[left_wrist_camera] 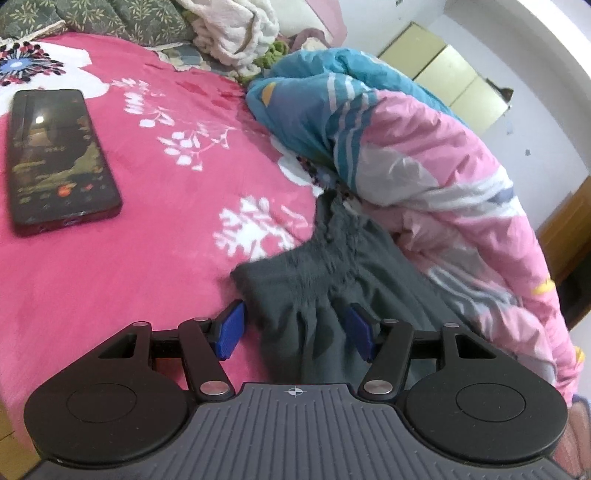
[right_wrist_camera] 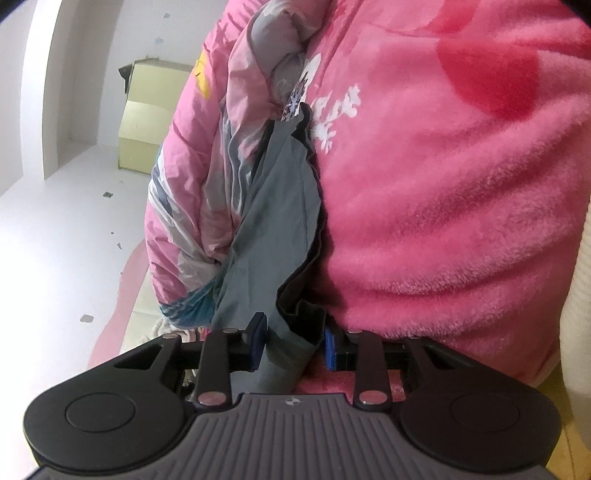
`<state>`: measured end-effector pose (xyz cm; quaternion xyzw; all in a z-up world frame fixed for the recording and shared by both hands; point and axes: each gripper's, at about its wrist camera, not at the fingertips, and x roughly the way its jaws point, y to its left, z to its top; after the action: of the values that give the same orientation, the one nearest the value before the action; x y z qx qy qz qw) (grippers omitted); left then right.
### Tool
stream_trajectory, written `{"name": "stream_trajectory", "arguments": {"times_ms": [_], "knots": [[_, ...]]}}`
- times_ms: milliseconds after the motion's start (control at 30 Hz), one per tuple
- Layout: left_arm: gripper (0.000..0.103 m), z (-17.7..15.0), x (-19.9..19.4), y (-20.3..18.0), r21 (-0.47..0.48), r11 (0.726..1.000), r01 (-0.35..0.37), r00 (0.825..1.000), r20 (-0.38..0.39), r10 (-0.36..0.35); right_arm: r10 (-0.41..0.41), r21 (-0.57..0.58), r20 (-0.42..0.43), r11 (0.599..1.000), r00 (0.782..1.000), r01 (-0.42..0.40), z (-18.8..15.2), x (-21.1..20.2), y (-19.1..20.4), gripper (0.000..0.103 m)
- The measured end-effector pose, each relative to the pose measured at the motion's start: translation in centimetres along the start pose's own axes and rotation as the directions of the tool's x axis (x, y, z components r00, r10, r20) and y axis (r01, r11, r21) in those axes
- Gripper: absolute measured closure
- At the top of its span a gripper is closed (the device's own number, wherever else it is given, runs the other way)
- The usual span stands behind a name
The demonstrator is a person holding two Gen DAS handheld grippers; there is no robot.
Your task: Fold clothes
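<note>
Fabric of the grey garment (left_wrist_camera: 314, 273) is lying bunched between the left gripper (left_wrist_camera: 295, 328)'s spread blue pads, neither pad pressing it. The right gripper (right_wrist_camera: 293, 343) is pinching the same garment's edge on the pink bedspread (left_wrist_camera: 147, 229). A rumpled quilt (left_wrist_camera: 424, 177) is crowding the garment's far side, while a phone (left_wrist_camera: 55, 155) is lying well apart on open bedspread, with towels (left_wrist_camera: 236, 33) heaped farther back.

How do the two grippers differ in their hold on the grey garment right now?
The left gripper stands wide, its blue pads straddling the gathered waistband of the grey garment with gaps on either side; the right gripper is much narrower, with a bunched fold between its pads. The left looks across the pink blanket; the right looks along the garment's edge. Both have the same garment between the pads.
</note>
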<state>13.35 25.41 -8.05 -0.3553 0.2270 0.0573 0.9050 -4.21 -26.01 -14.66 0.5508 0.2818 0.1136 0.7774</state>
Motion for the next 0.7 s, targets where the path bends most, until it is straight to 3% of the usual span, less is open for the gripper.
{"name": "stream_trajectory", "arguments": {"times_ms": [167,233,333,700], "knots": [[0.062,0.0,1.1,0.2,-0.012,0.999,-0.029,0.999,0.028,0.029,-0.037,-0.050,-0.013,0.998,0.999,0.036,0.0,0.3,0.6,0.083],[0.077,-0.1,1.2,0.1,-0.008,0.999,-0.045,0.998,0.035,0.046,-0.050,-0.082,-0.019,0.995,0.999,0.048,0.0,0.4,0.9,0.088],[0.088,-0.1,1.1,0.1,-0.007,0.998,-0.063,0.997,0.041,0.063,-0.063,-0.133,-0.024,0.989,0.998,0.059,0.0,0.5,1.3,0.097],[0.093,0.0,-2.6,-1.5,0.016,0.998,-0.064,0.993,0.101,0.062,0.014,-0.120,0.027,0.993,1.000,-0.010,0.6,-1.9,2.7,0.100]]}}
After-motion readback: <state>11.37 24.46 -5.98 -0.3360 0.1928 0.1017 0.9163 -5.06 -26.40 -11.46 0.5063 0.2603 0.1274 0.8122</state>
